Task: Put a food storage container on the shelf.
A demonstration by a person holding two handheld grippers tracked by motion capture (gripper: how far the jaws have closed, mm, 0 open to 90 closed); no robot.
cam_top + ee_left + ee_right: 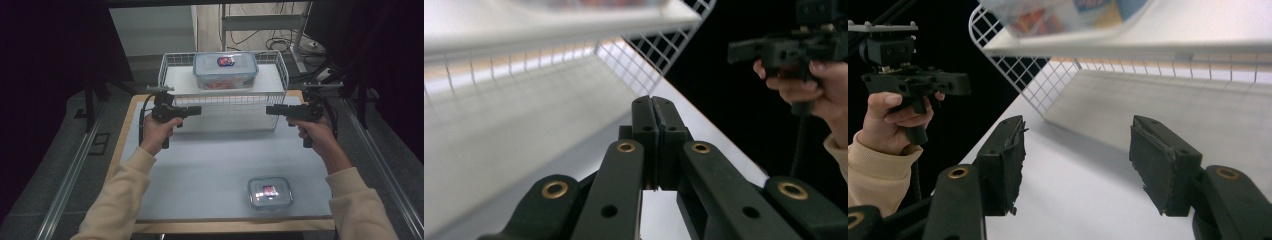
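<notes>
Both grippers hover above the counter (200,165), their fingers pointing inward at each other: left gripper (197,110), right gripper (270,110). Beyond the fingers stands a wire basket (282,70) carrying a large lidded container (225,70); a small lidded container (270,193) lies nearer the person, below the right fingers.

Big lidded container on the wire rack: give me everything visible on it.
The big container is a clear plastic box, rectangular with rounded corners, under a bluish clip-on lid that carries a small red and blue label. Reddish contents show through its wall. It sits closed, upright and level on the white top shelf of the wire rack, near the middle. Neither gripper touches it.
</notes>
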